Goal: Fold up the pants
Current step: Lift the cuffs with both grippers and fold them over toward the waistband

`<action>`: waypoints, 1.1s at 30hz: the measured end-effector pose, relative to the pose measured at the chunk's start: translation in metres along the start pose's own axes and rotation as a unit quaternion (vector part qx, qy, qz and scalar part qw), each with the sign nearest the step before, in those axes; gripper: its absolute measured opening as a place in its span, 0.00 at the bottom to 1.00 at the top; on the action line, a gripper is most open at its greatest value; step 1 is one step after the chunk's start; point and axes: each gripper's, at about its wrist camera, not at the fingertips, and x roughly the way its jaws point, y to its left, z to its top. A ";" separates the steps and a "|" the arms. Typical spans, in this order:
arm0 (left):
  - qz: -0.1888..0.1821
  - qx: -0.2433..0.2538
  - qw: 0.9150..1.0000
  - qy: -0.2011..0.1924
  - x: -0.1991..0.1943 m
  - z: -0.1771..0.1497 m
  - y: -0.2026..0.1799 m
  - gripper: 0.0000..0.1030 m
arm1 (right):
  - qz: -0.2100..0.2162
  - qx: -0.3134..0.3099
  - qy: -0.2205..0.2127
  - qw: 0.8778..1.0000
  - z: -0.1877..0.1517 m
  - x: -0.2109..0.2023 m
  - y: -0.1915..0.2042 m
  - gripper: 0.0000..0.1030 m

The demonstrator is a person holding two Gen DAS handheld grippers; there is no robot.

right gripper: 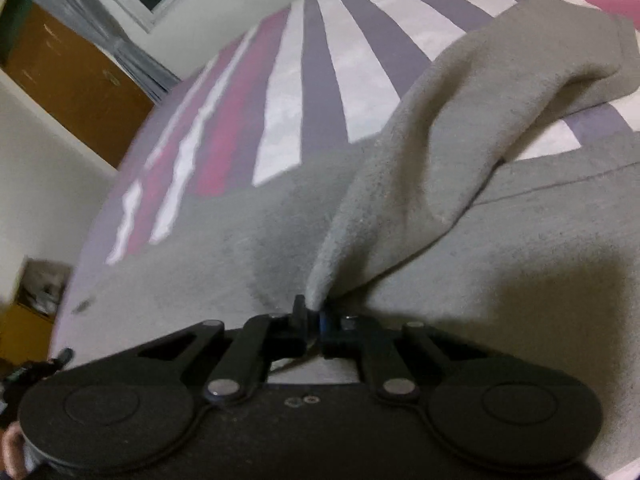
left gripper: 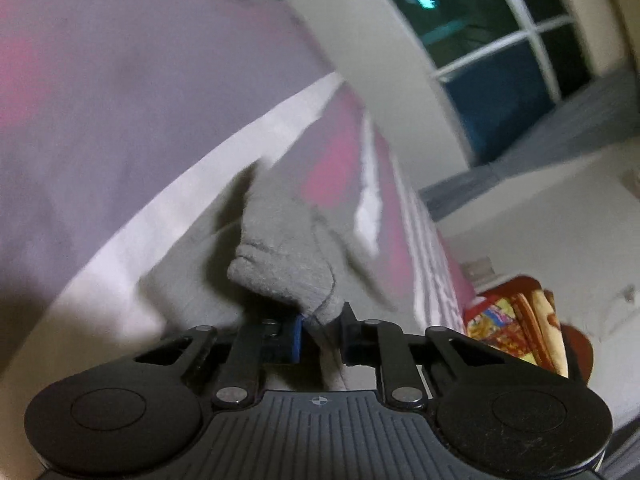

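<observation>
since both corners must travel together | left hand-held gripper (left gripper: 320, 330) clamped on grey pants (left gripper: 280, 264) | right hand-held gripper (right gripper: 314, 320) pinching pants' edge, lower centre | striped bed (right gripper: 320, 80) beneath

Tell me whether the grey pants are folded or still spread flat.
Partly folded. In the right wrist view, the right gripper pinches a flap of the grey pants doubled over the layer lying on the striped bedspread.
</observation>
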 end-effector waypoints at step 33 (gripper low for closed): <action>0.173 0.110 0.979 0.009 -0.025 -0.010 -0.038 0.38 | -0.114 -0.087 -0.082 0.986 -0.024 -0.055 0.005 0.46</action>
